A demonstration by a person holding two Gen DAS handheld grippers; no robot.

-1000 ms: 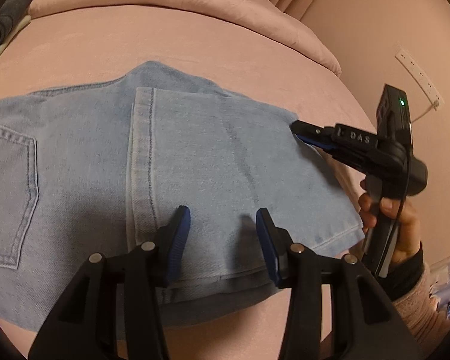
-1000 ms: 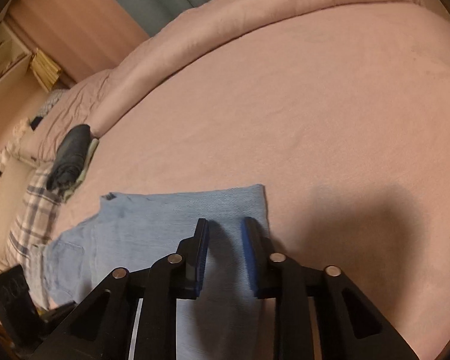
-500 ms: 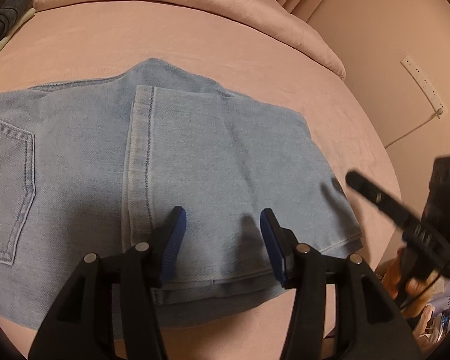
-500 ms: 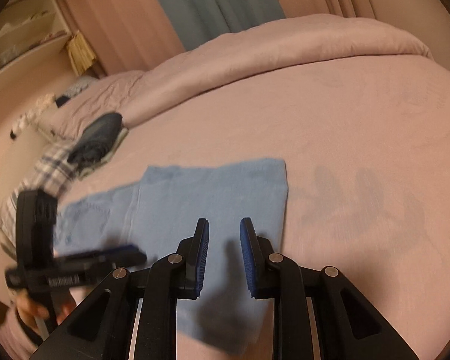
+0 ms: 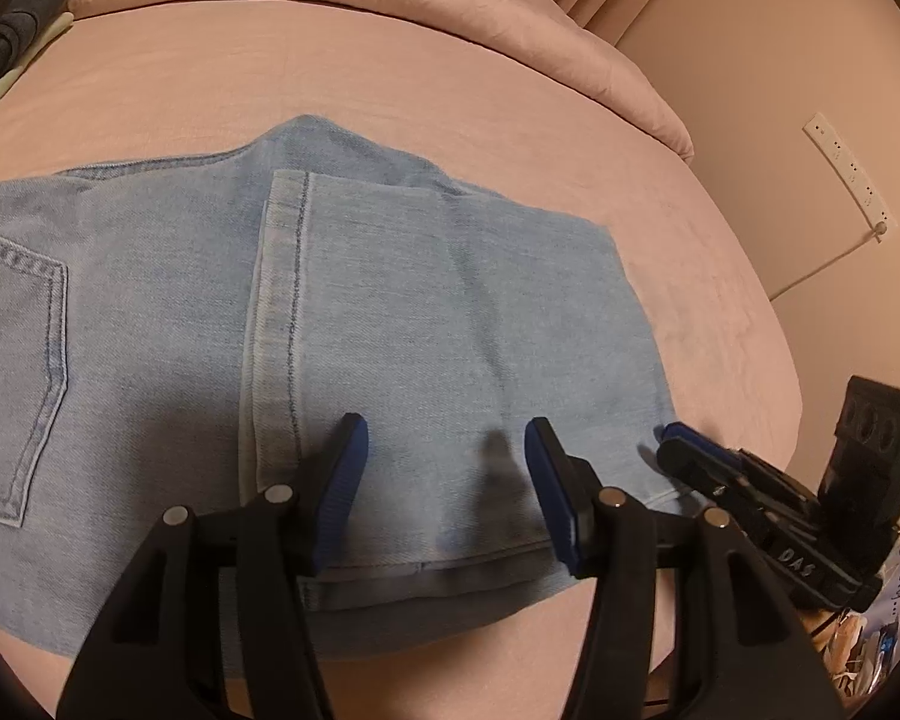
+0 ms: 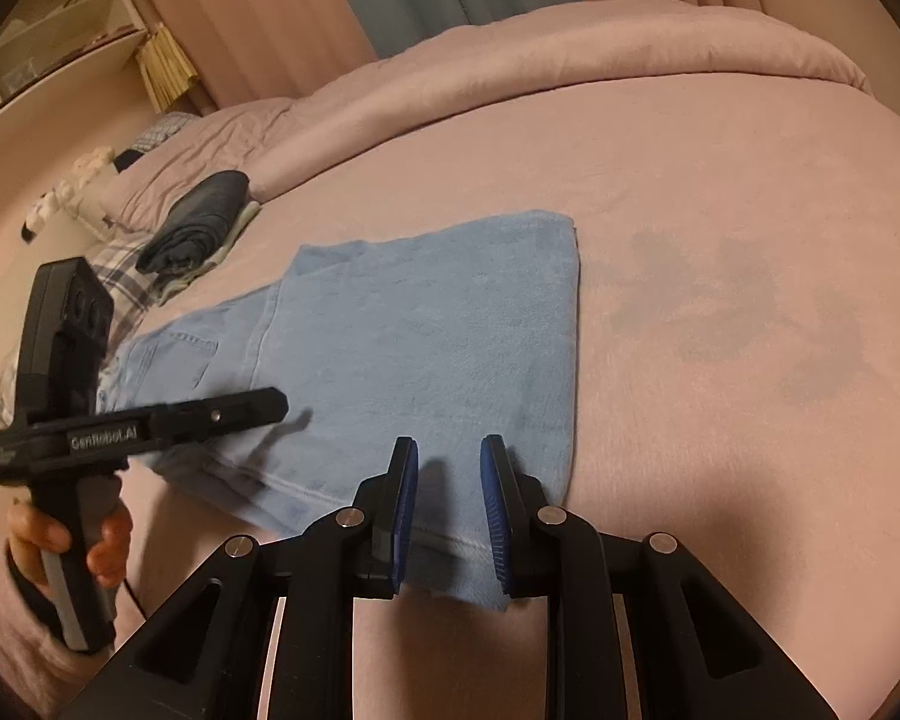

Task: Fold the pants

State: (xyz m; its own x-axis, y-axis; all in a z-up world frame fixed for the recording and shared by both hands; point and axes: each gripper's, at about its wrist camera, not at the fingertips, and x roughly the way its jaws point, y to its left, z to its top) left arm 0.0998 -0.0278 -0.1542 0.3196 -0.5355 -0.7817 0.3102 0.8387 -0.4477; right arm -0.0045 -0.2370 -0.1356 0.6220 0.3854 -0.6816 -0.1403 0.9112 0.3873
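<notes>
Light blue jeans (image 5: 390, 324) lie folded flat on the pink bed; they also show in the right wrist view (image 6: 426, 348). A back pocket (image 5: 12, 372) shows at the left. My left gripper (image 5: 444, 456) is open and empty, just above the near hem edge. My right gripper (image 6: 448, 468) is open and empty over the near right corner of the jeans. It also shows in the left wrist view (image 5: 690, 450), side on at the jeans' right corner. The left gripper shows side on in the right wrist view (image 6: 258, 408).
The pink bed sheet (image 6: 690, 240) spreads all around. A rolled dark garment (image 6: 198, 222) lies by the pillows at the far left, also in the left wrist view (image 5: 18, 18). A wall with a power strip (image 5: 846, 180) is at the right.
My right gripper left the far right corner of the jeans, swung back and around, and now sits low at the near right corner. My left gripper stayed nearly still.
</notes>
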